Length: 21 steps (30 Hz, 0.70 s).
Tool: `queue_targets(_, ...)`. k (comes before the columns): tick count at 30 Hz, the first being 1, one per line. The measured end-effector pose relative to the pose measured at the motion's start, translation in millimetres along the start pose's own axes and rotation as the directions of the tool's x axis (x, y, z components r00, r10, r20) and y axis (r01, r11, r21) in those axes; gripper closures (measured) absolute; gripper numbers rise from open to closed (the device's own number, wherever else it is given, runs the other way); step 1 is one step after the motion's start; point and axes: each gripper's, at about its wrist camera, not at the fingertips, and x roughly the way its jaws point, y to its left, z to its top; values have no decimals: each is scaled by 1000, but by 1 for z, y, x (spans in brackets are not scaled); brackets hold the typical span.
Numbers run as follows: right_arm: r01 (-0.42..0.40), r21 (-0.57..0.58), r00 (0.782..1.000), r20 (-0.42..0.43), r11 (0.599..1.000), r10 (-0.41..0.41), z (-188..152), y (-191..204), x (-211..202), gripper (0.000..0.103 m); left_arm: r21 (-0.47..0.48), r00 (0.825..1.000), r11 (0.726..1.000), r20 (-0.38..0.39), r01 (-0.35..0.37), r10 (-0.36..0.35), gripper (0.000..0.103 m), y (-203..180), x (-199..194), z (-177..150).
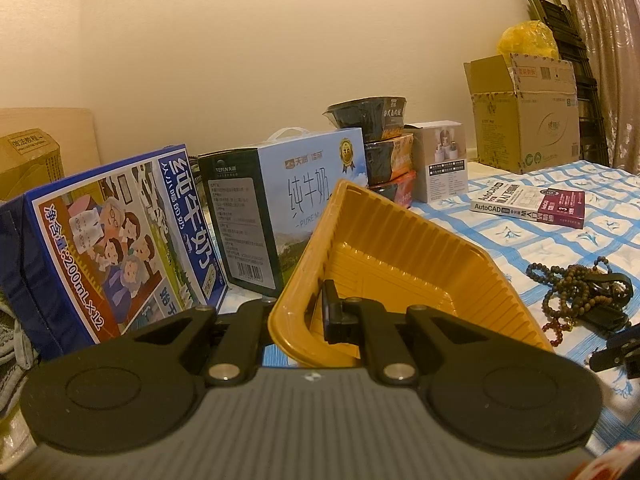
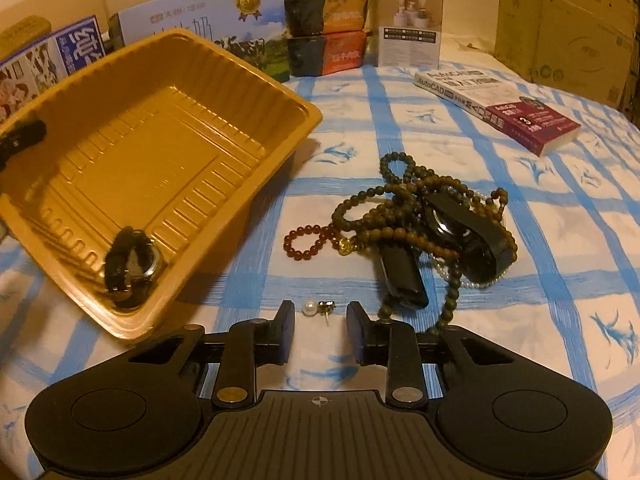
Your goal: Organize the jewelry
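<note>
A yellow plastic tray (image 2: 248,80) lies tilted on the blue-checked cloth; my left gripper (image 1: 298,312) is shut on its near rim (image 1: 288,320) and shows at the tray's left edge in the right wrist view (image 2: 20,138). A black watch (image 2: 130,266) lies in the tray's near corner. My right gripper (image 2: 320,328) is open just behind a pearl earring (image 2: 309,306) and a small stud (image 2: 325,307). A pile of brown bead strings and black watches (image 2: 432,220) and a red bead bracelet (image 2: 304,240) lie on the cloth to the right.
Milk cartons (image 1: 120,240), stacked noodle bowls (image 2: 326,20), a small white box (image 2: 408,28) and a cardboard box (image 1: 524,116) line the back. An AutoCAD book (image 2: 500,108) lies at the right.
</note>
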Motion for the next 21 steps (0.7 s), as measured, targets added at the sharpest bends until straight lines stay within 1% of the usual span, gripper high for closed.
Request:
queue_targets(3,7,-19,1000,-1,1000,-7,1,3,4,74,1,1000,1000,0,0,0,93,0,1,0)
queue_targets(4,7,-29,1000,-3,1000,-7,1,4,5,78,0,1000,1000,0,0,0,93,0,1,0)
queue_targets(5,6,-40,1000,-2,999,-7,1,5,7,85,0,1000,1000,0,0,0,93,0,1,0)
queue_targets(10,24,-81,1000,15,996,-23,2,9,6,85,2,1000,1000,0,1,-1,93,0,1,0)
queue_targets(12,15,-79,1000,26,997,-13,5,10,2,85,0,1000,1000,0,1,-1,93,0,1,0)
queue_targets(14,-9,-67,999,50,998,13,10,12,-6,85,1,1000,1000,0,0,0,93,0,1,0)
queue_targets(17,-76,-55,992,94,996,80,21,19,-20,85,1,1000,1000,1,0,0,93,0,1,0)
queue_targets(21,-195,-56,969,144,979,201,37,37,-35,85,1,1000,1000,0,-1,1,93,0,1,0)
